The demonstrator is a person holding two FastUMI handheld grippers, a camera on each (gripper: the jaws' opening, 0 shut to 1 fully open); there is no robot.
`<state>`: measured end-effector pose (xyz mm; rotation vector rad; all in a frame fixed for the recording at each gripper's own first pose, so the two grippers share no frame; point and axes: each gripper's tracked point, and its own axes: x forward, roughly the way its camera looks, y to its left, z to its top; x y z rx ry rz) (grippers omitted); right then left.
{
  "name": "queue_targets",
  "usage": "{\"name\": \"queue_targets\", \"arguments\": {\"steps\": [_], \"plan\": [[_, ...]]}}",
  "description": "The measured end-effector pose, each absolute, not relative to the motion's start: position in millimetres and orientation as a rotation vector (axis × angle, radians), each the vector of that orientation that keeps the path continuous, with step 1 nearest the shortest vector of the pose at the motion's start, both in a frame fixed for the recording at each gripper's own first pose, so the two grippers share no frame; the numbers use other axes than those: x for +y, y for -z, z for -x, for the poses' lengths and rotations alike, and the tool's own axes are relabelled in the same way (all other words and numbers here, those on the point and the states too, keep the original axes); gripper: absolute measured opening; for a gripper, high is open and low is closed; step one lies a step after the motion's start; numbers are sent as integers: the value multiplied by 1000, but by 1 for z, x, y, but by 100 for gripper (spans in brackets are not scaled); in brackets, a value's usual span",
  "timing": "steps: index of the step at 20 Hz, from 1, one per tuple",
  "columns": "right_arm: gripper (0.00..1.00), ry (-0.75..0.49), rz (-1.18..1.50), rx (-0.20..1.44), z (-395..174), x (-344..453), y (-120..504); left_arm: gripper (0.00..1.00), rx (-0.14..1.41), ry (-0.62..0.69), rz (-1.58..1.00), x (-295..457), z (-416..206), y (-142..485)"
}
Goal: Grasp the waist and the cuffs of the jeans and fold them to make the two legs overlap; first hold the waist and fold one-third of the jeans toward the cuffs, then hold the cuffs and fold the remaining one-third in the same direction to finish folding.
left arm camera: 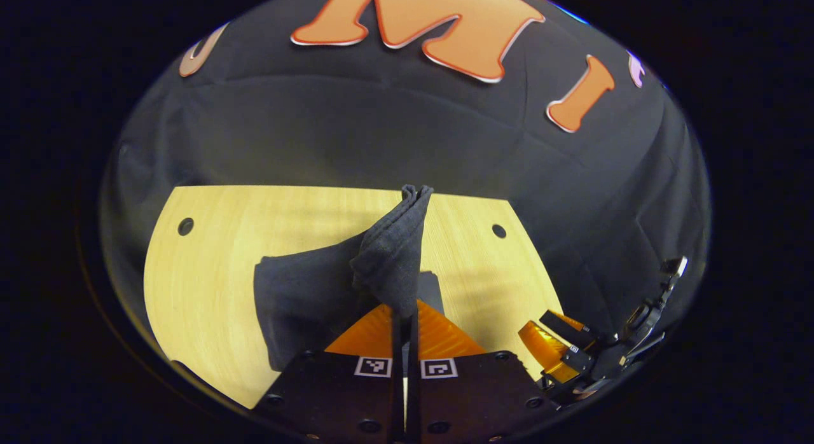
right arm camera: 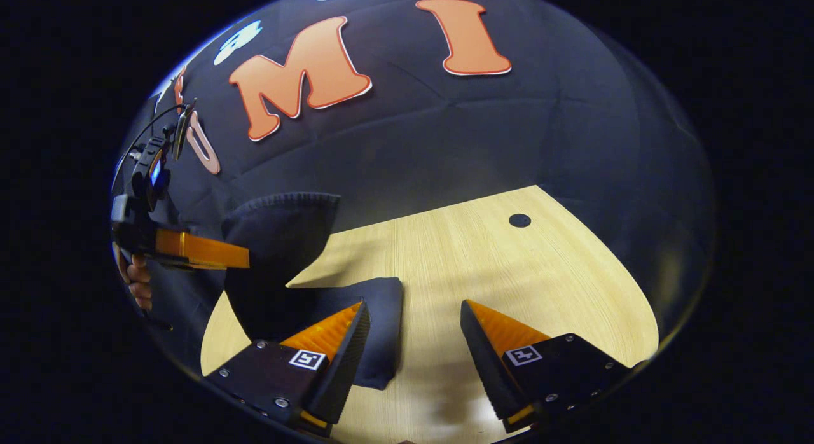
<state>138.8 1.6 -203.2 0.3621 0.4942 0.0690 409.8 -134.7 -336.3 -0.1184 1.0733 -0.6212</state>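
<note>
A: Start at the tools. What is each one doing?

B: The left tool (left arm camera: 405,317) has its two fingers pressed together on a bunched edge of the jeans (left arm camera: 305,304), and the cloth stands up from the pinch in a narrow peak. The right tool (right arm camera: 413,329) is spread wide, nothing between its fingers, hanging low over the table (right arm camera: 509,272) near the front edge.

A: Which edge of the jeans is the left one holding, waist or cuffs?

B: I cannot tell. The fabric there is gathered into layered folds with no button, pocket or hem showing clearly.

A: And the rest of the jeans?

B: A compact dark bundle lying on the table toward its left side in the right gripper view, one rounded corner just beside the right tool's left finger. From that bundle a flap rises off the table up to the left tool.

A: So how far along is the fold?

B: Judging by the small size of what lies flat, the legs look already overlapped and at least one third seems turned over. The lifted flap reads as a fold in progress, not yet laid down. What remains is to carry it across and set it flat; whether another fold follows, I can't say.

A: How does the cloth look?

B: Dark, heavy denim, thick at the folds, a little rumpled.
</note>
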Motion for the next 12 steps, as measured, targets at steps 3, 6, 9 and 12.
{"name": "queue_targets", "arguments": {"steps": [3, 6, 9, 12], "plan": [[87, -69, -362, 503, -139, -1, 207, 2, 1131, 713, 10, -152, -381, 355], [87, -84, -369, 507, -143, 5, 206, 5, 1208, 841, -36, -169, -342, 369], [87, -97, -355, 502, -145, 9, 203, 55, 1227, 986, 37, -186, -304, 351], [87, -94, -331, 460, -150, 13, 187, 96, 1084, 914, 23, -174, -330, 342]]}}
